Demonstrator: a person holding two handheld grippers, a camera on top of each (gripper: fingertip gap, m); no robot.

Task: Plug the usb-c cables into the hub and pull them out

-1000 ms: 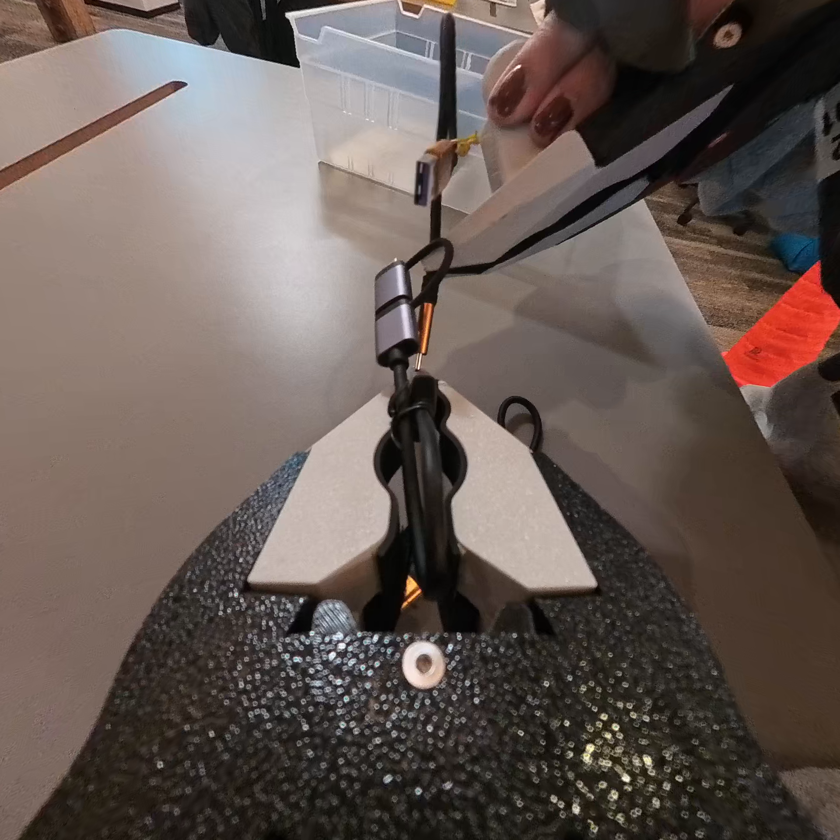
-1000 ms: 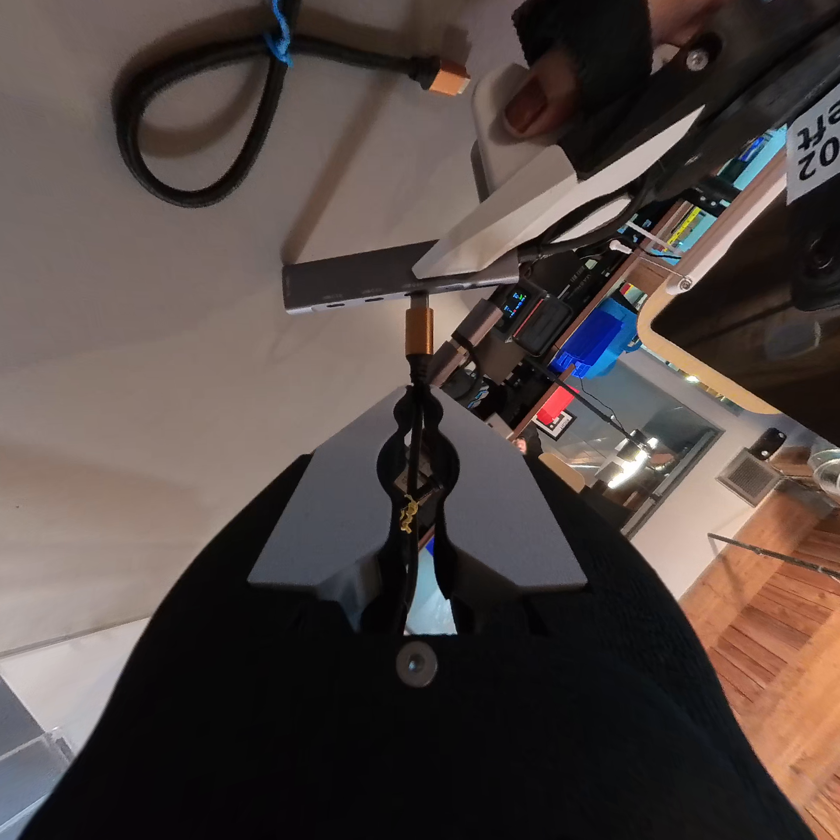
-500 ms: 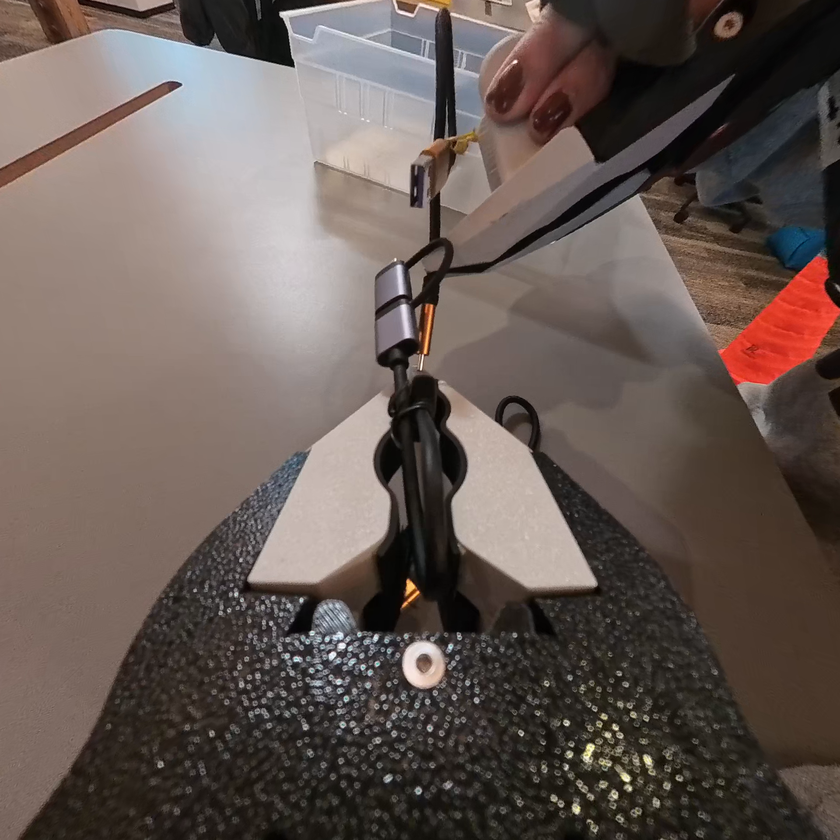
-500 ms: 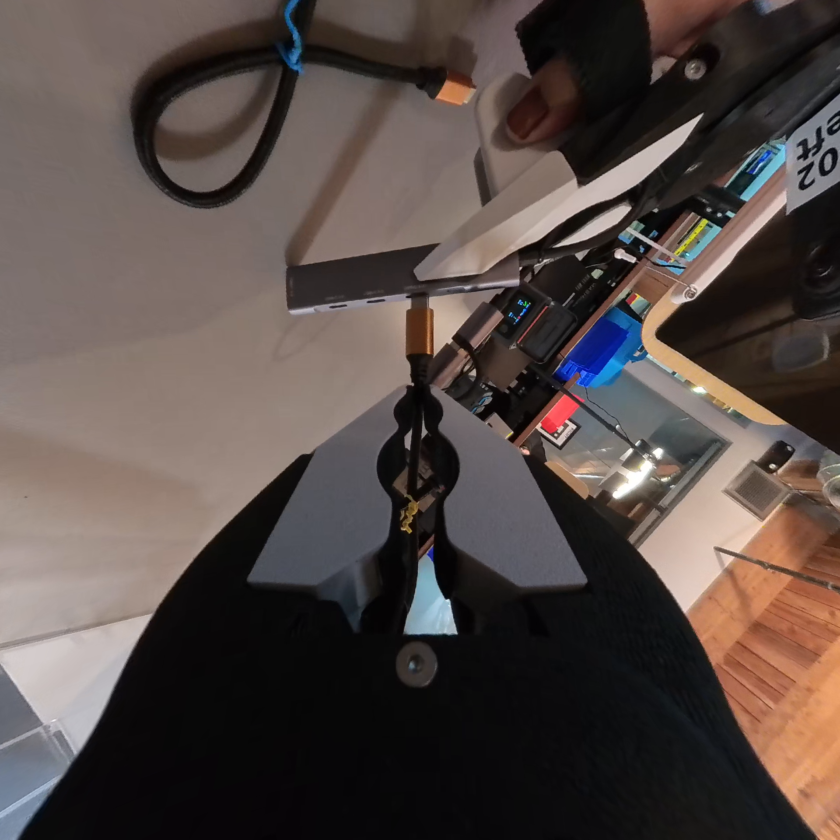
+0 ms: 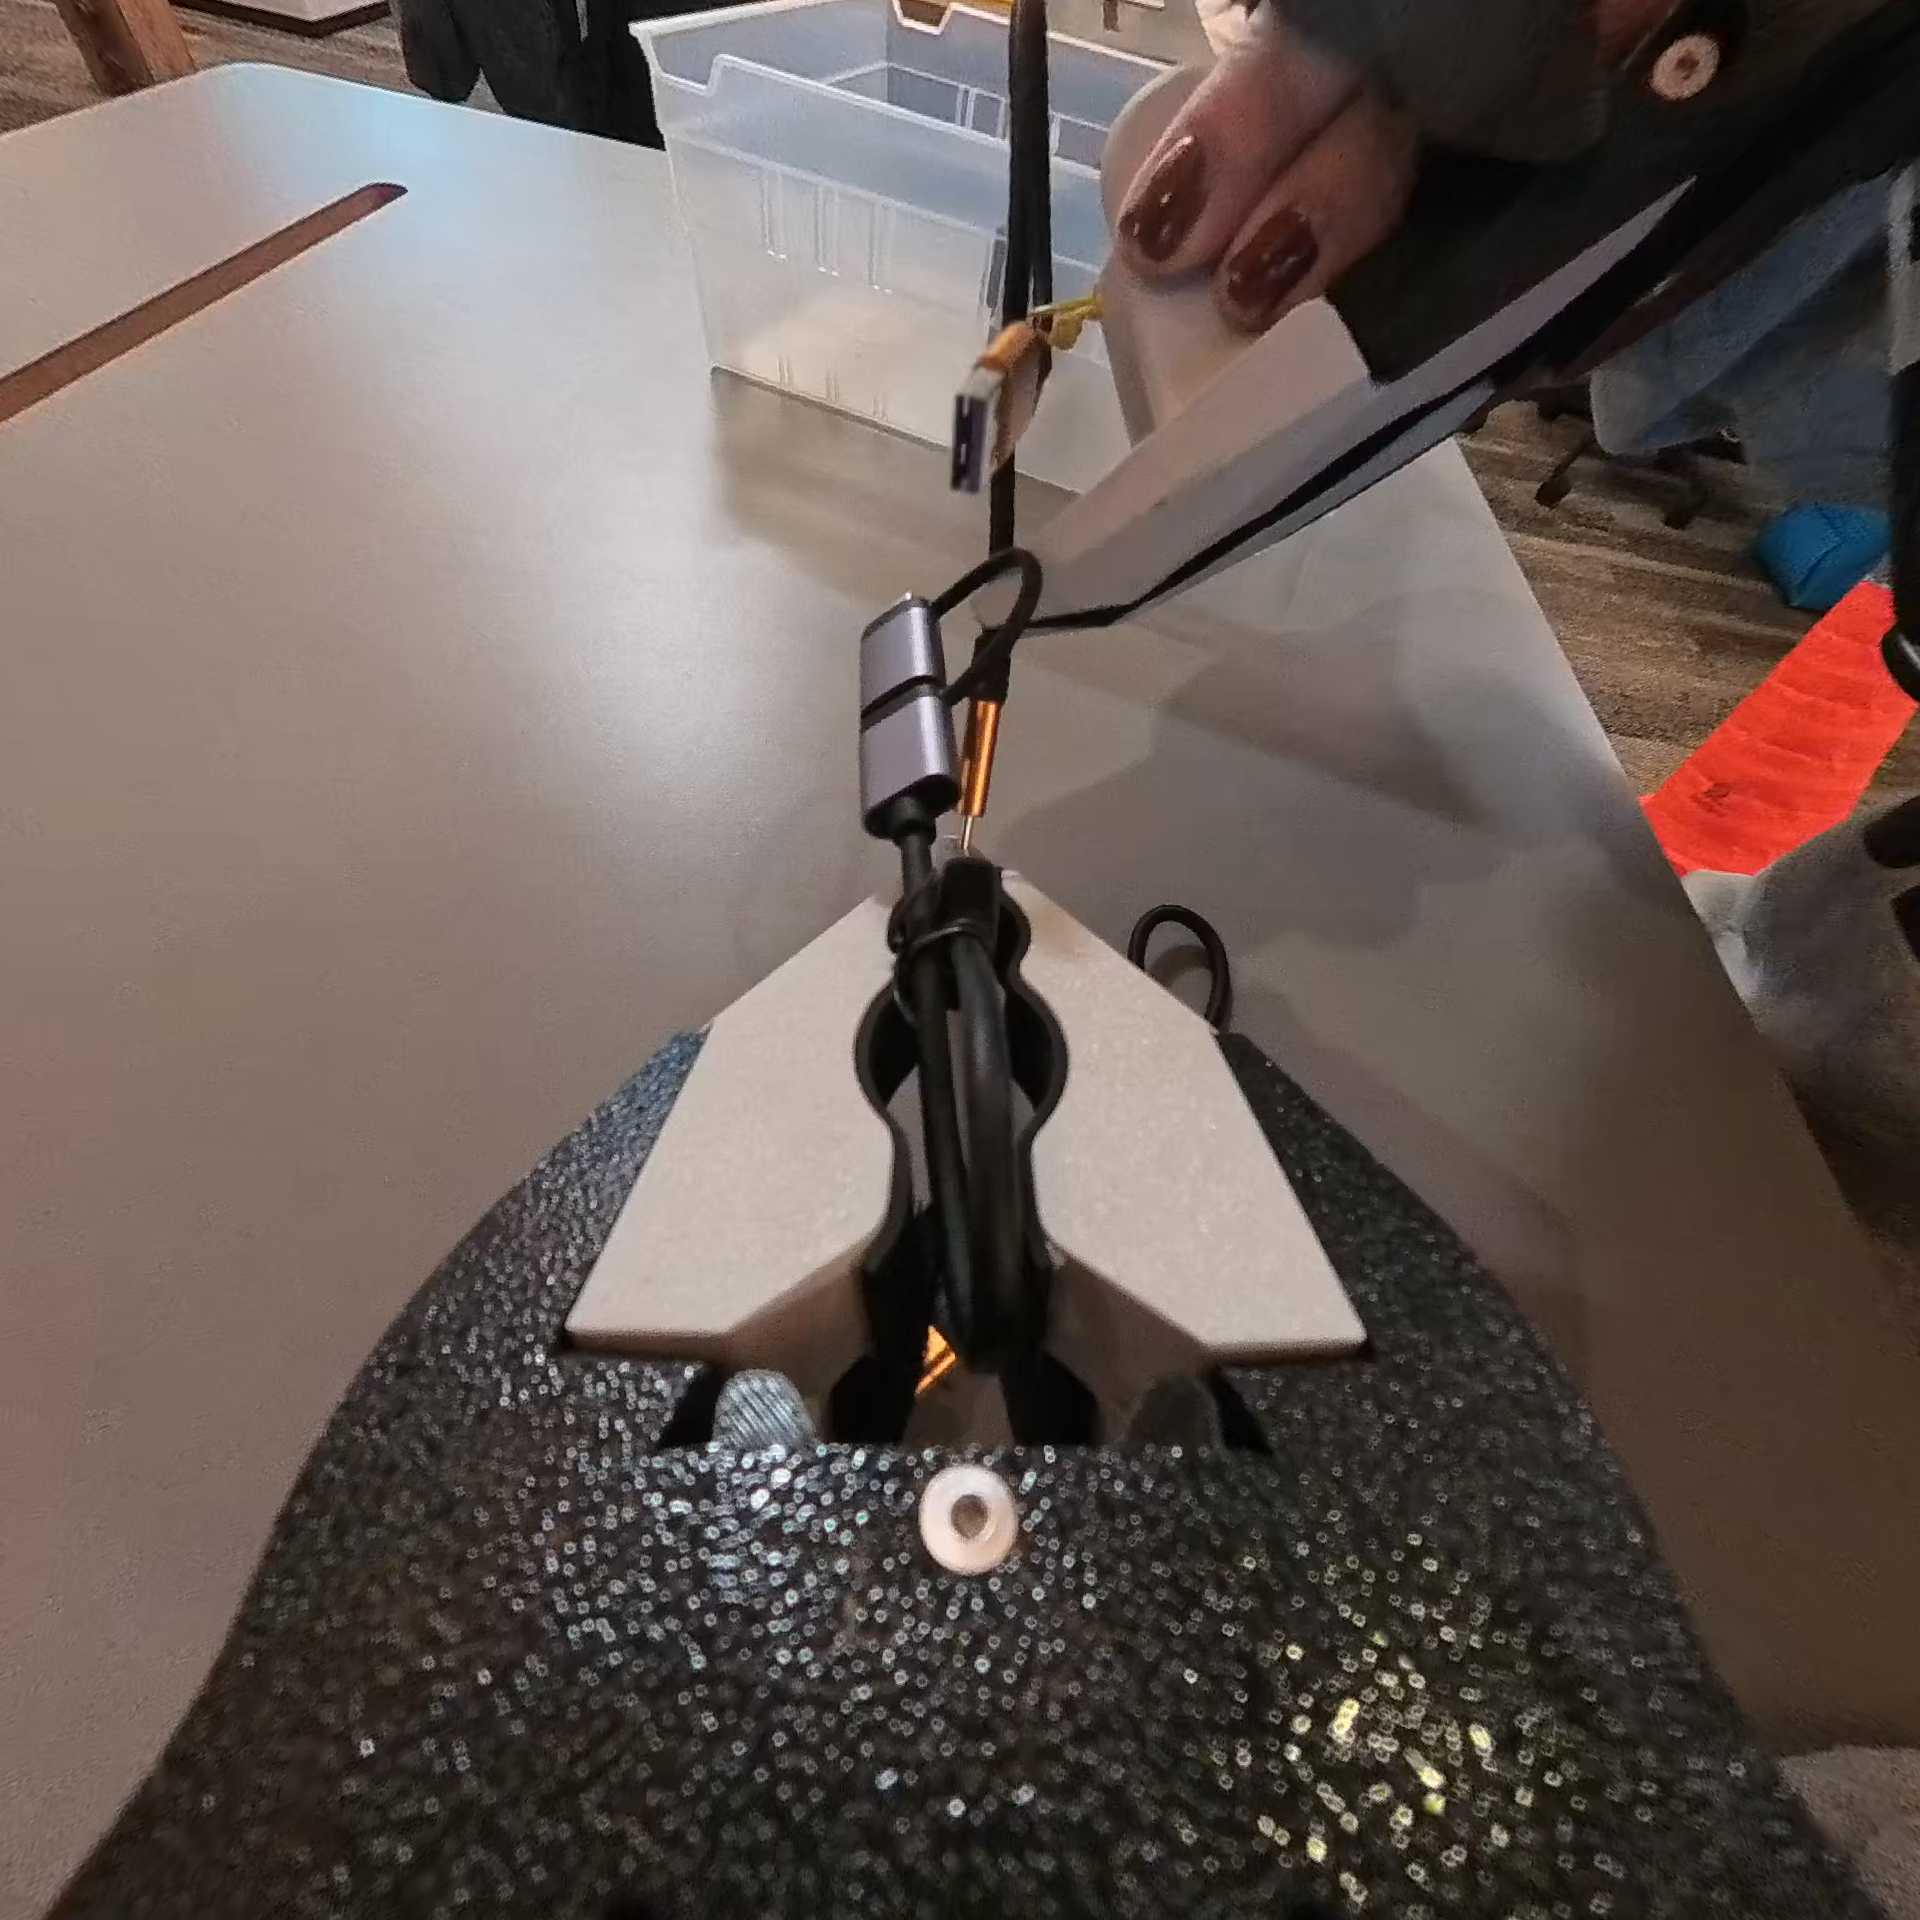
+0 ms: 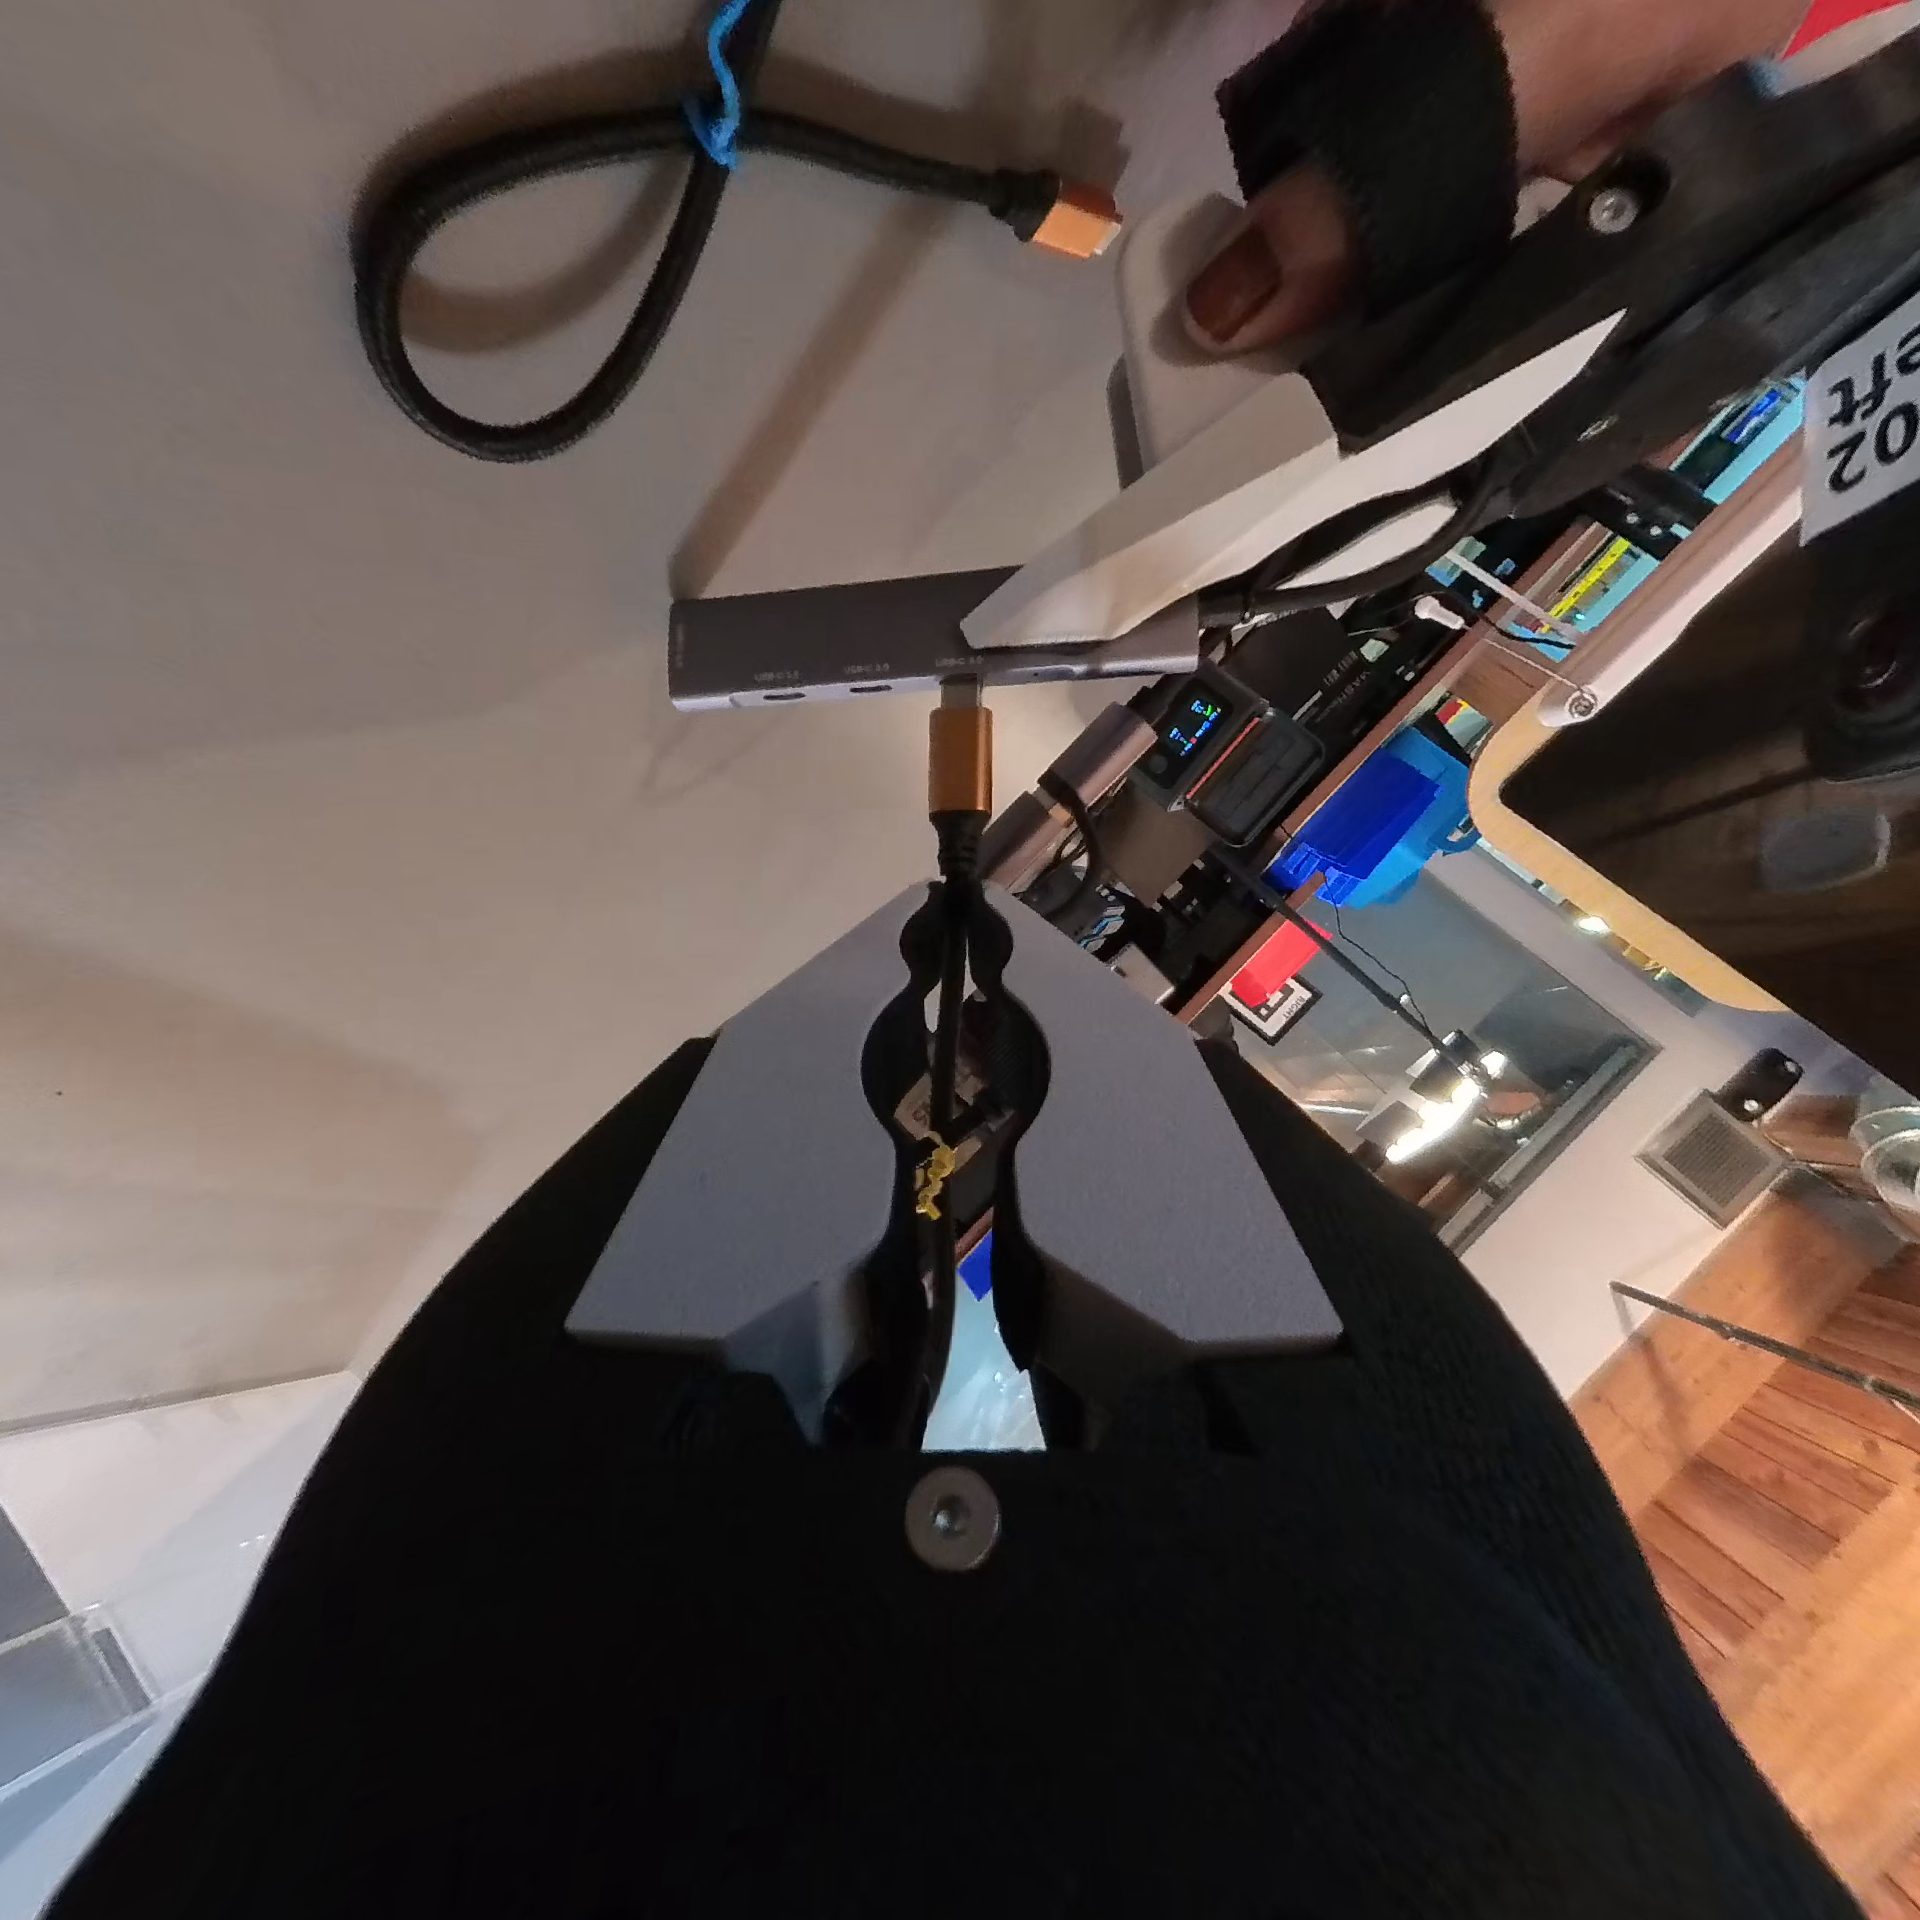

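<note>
My left gripper [image 5: 961, 883] is shut on the grey hub [image 6: 831, 655], held edge-on above the table. The hub's own black cable [image 5: 966, 1091] is bundled between the fingers, and its grey plug [image 5: 904, 727] sticks up ahead. My right gripper [image 6: 961, 894] is shut on a black cable just behind its orange USB-C plug [image 6: 961, 758]. The plug's metal tip meets the third port on the hub's edge, and part of the tip shows. The plug [image 5: 982, 769] and the right gripper [image 5: 1039, 582] also show in the left wrist view. The left gripper [image 6: 977, 623] shows in the right wrist view.
A second braided cable [image 6: 499, 312] with an orange plug and a blue tie lies on the table. A clear plastic bin [image 5: 883, 208] stands at the far side. The held cable's USB-A end [image 5: 977, 426] hangs near the bin. The table edge [image 5: 1558, 727] runs along the right.
Both grippers drifted slightly together. The orange plug stays at the same hub port and both grips are unchanged.
</note>
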